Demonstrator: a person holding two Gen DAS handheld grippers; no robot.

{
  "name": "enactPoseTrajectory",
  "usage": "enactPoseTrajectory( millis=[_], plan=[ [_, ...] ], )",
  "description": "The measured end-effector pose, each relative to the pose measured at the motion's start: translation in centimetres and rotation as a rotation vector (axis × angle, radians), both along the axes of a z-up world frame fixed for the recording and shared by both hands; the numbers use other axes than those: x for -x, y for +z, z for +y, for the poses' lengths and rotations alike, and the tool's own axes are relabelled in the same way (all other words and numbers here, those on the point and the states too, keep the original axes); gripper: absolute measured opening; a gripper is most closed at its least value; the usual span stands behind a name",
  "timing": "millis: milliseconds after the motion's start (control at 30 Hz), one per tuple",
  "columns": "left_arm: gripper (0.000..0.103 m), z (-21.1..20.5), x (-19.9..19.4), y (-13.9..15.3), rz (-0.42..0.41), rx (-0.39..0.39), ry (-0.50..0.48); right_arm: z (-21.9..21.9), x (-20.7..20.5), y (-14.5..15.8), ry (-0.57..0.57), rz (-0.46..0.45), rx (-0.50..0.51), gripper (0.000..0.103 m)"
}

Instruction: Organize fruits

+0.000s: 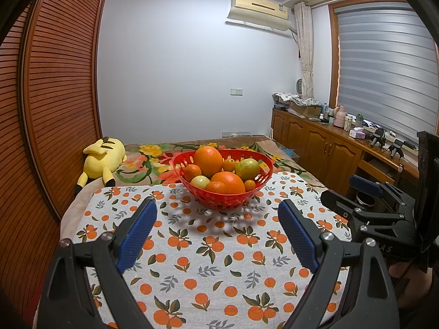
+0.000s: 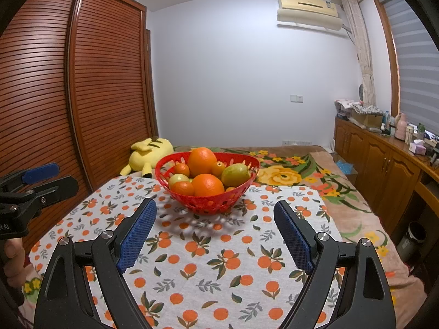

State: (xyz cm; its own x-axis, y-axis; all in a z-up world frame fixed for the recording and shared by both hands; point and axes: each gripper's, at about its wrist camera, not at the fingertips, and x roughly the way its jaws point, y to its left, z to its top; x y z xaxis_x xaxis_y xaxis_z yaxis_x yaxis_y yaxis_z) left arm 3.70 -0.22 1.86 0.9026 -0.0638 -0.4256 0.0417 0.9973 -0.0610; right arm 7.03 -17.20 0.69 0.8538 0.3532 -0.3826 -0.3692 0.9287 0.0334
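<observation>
A red perforated basket (image 1: 222, 200) (image 2: 207, 205) stands at the far end of a cloth printed with oranges (image 1: 214, 257) (image 2: 208, 257). It holds several fruits: two large oranges (image 1: 208, 159) (image 2: 201, 161), small oranges and green-yellow fruits (image 1: 247, 169) (image 2: 235, 175). My left gripper (image 1: 216, 208) hovers open over the cloth, a short way in front of the basket, nothing between its blue pads. My right gripper (image 2: 215, 207) is likewise open and empty, facing the basket; it also shows at the right edge of the left wrist view (image 1: 367, 189).
A yellow plush toy (image 1: 103, 160) (image 2: 149, 153) lies behind the cloth on the left, by a slatted wooden wardrobe (image 1: 55, 104). A floral blanket (image 2: 301, 175) covers the bed beyond. Wooden cabinets (image 1: 323, 142) with clutter line the right wall. A hand (image 2: 12, 263) holds the left gripper.
</observation>
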Motion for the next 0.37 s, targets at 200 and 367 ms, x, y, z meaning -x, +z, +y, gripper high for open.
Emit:
enactPoseTrajectory(
  millis=[200,367],
  plan=[
    [0.091,-0.06,0.08,-0.05,0.0,0.0,0.0,-0.01,0.01,-0.02,-0.001,0.0,0.001,0.089],
    [0.091,-0.08,0.13,-0.09,0.001,-0.001,0.001,-0.02,0.03,-0.04,0.0,0.0,0.0,0.089]
  ],
)
